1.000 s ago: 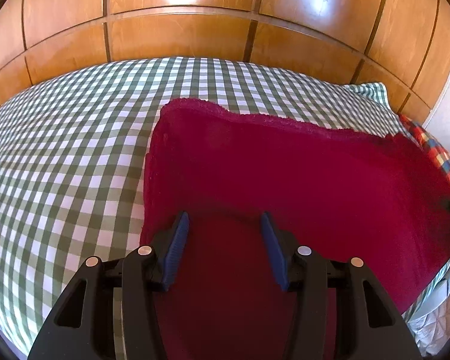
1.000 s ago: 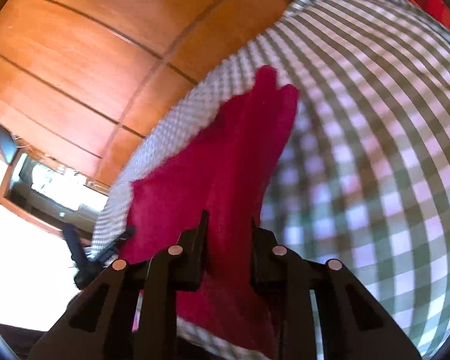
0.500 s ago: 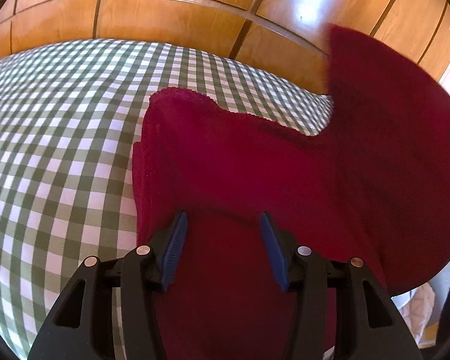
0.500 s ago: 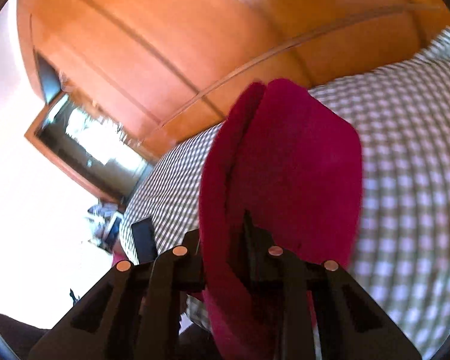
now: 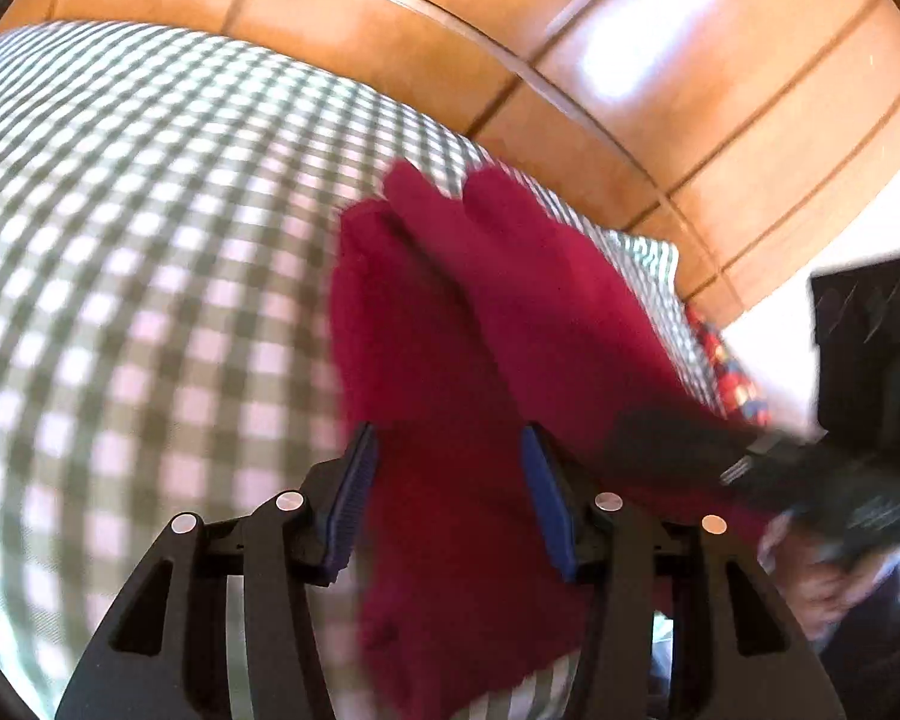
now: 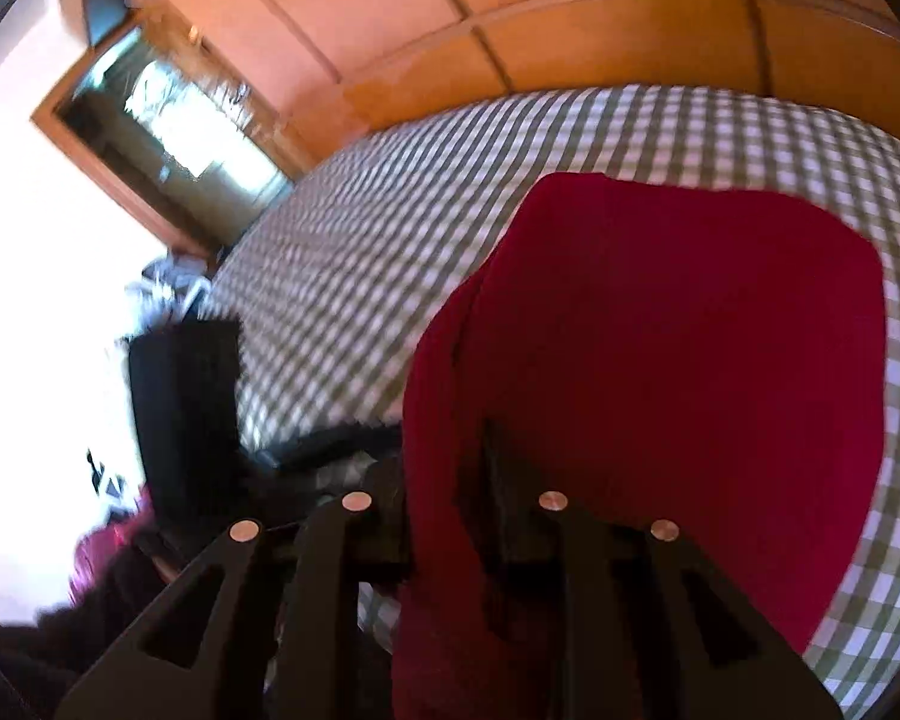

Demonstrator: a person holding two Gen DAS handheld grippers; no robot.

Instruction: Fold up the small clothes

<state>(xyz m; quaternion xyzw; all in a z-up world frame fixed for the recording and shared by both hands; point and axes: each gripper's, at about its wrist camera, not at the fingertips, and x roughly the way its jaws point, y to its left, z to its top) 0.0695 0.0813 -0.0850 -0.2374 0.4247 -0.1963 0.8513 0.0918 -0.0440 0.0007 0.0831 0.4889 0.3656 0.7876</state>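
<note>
Red cloth [image 5: 444, 360] is lying doubled over on the green-checked bedspread [image 5: 150, 276], running from between the left gripper [image 5: 447, 501] fingers out ahead toward the wooden headboard [image 5: 570, 78]. Its far edges are bunching in two rounded lobes ahead of the claw; its near edge is hanging below the claw, off the bed's edge. Wide bare bedspread is lying open to the left of the left gripper. To its right the room is crowded: the right gripper [image 5: 768, 468] is sitting just beside it, blurred, with a hand [image 5: 822, 576] behind.

Left claw is tilting downward, blue pads [image 5: 354, 498] standing apart, cloth passing between them; whether they are pinching it, cannot tell.

Right gripper [image 6: 447, 501] is also angling down, its jaws opening slightly yet still narrow, and a fold of the red cloth [image 6: 660, 360] is sitting clamped between them. Ahead and right of it the cloth is spreading flat, with free bedspread [image 6: 390, 240] beyond.
</note>
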